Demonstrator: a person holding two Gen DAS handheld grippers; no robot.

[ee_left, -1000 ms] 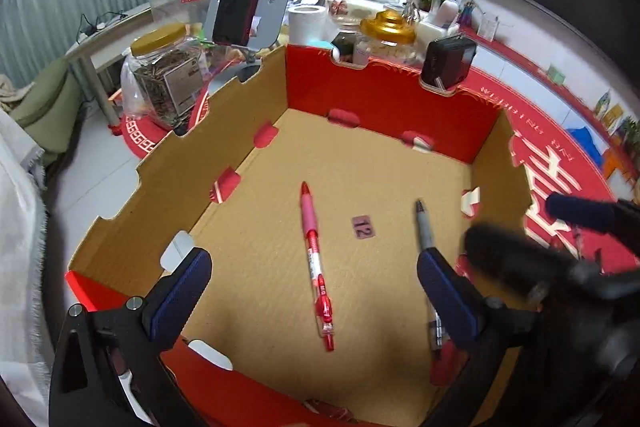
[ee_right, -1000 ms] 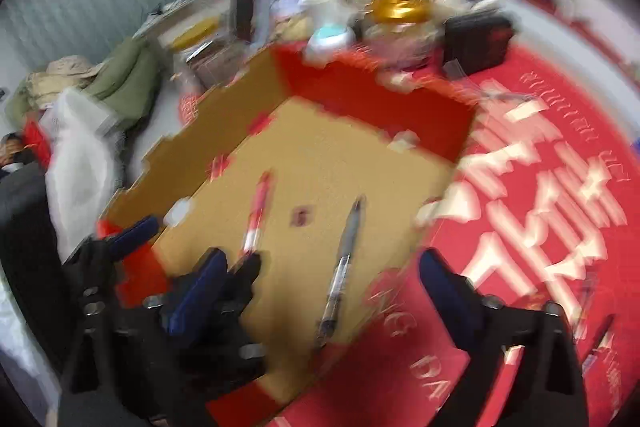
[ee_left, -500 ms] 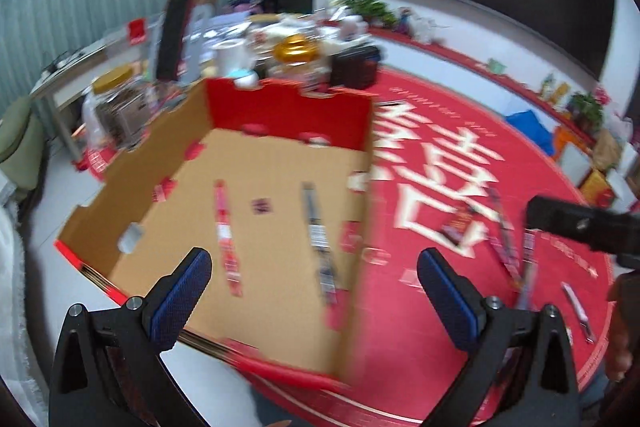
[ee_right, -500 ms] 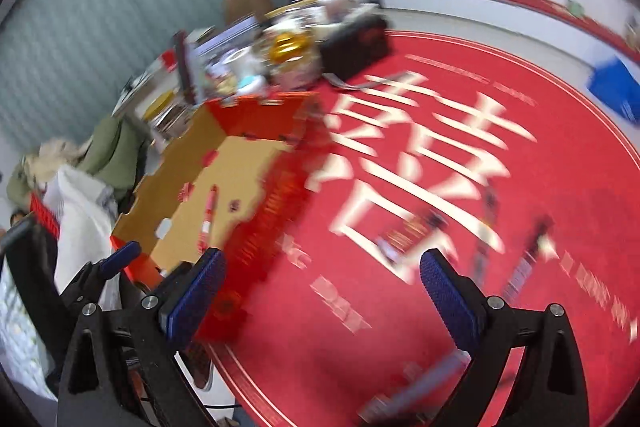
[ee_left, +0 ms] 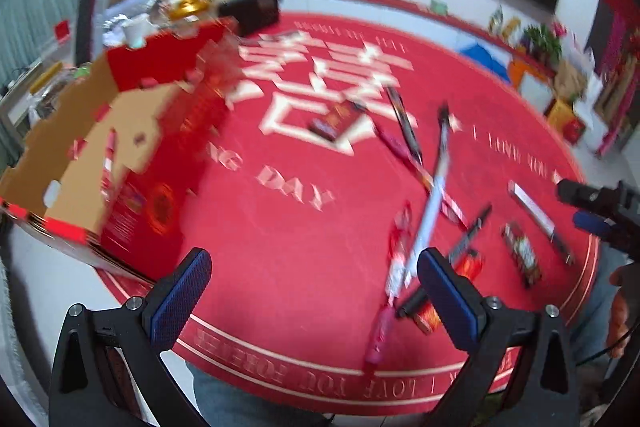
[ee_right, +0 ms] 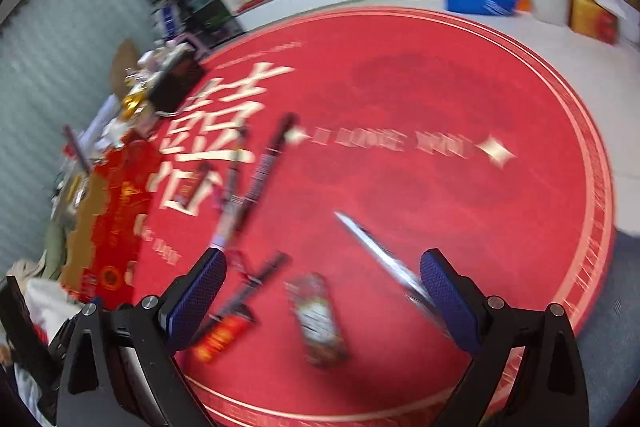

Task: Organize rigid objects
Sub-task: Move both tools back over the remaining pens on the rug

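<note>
Both the left hand-held gripper (ee_left: 314, 291) and the right hand-held gripper (ee_right: 322, 287) hang released and empty over the round red surface (ee_left: 280, 235). Pens (ee_left: 434, 195) and small packets (ee_right: 320, 319) lie scattered ahead of them, from about 12 to 2 o'clock in the left view. The cardboard box (ee_left: 92, 163) sits at 10 o'clock with a red pen (ee_left: 107, 167) inside.

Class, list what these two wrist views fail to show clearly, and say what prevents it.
- Left wrist view: print on the pens and packets is smeared by motion blur.
- Left wrist view: cardboard box floor is partly hidden by its near wall.
- Right wrist view: silver pen tip runs behind a finger pad.
</note>
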